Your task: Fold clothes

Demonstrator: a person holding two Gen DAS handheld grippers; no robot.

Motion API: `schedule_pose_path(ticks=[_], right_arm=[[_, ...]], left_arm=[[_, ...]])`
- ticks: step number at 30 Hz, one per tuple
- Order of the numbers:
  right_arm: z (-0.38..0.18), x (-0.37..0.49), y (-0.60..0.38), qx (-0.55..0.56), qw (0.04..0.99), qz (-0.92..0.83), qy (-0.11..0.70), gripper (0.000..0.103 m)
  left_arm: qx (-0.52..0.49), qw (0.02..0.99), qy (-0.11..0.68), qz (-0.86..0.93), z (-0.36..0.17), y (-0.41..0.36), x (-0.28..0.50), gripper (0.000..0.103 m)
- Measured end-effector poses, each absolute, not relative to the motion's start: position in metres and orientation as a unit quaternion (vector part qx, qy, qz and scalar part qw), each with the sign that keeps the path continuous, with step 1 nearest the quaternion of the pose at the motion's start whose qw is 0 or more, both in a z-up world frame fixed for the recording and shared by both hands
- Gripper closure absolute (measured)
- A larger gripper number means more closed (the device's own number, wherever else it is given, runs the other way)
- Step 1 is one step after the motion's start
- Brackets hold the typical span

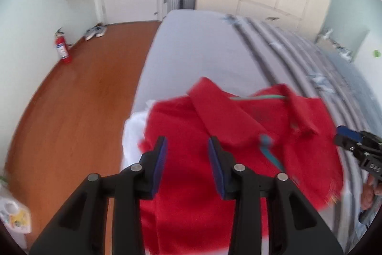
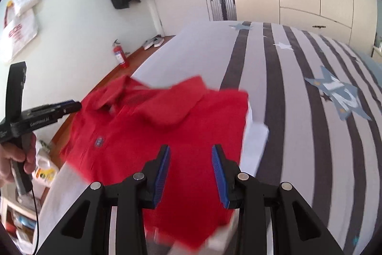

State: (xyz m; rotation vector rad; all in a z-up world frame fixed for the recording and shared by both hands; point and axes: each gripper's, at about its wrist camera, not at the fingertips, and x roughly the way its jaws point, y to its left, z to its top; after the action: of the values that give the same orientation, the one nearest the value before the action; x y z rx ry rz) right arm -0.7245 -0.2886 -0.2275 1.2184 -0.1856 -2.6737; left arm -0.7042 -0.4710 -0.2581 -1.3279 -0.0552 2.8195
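Left gripper: jaws partly apart, nothing between the pads, above the red polo shirt. Shirt lies folded, collar up, on a white garment at the bed's edge. Right gripper: jaws likewise apart, empty, over the shirt.

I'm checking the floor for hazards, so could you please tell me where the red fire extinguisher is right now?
The red fire extinguisher stands upright on the wooden floor against the pale wall, left of the bed in both wrist views, near the pair of light shoes.
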Motion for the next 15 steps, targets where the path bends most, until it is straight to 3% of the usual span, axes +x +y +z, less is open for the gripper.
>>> schedule_pose_path(ticks=[9, 15], right_arm=[[-0.262, -0.796, -0.285, 0.464, 0.079, -0.88, -0.068, 0.073], [-0.236, -0.779, -0.278, 0.429, 0.074, -0.898, -0.062, 0.073]], left_arm=[[-0.462, -0.022, -0.024, 0.886, -0.295, -0.476, -0.745, 0.071], [-0.428, -0.04, -0.067, 0.901, -0.263, -0.477, -0.712, 0.071]])
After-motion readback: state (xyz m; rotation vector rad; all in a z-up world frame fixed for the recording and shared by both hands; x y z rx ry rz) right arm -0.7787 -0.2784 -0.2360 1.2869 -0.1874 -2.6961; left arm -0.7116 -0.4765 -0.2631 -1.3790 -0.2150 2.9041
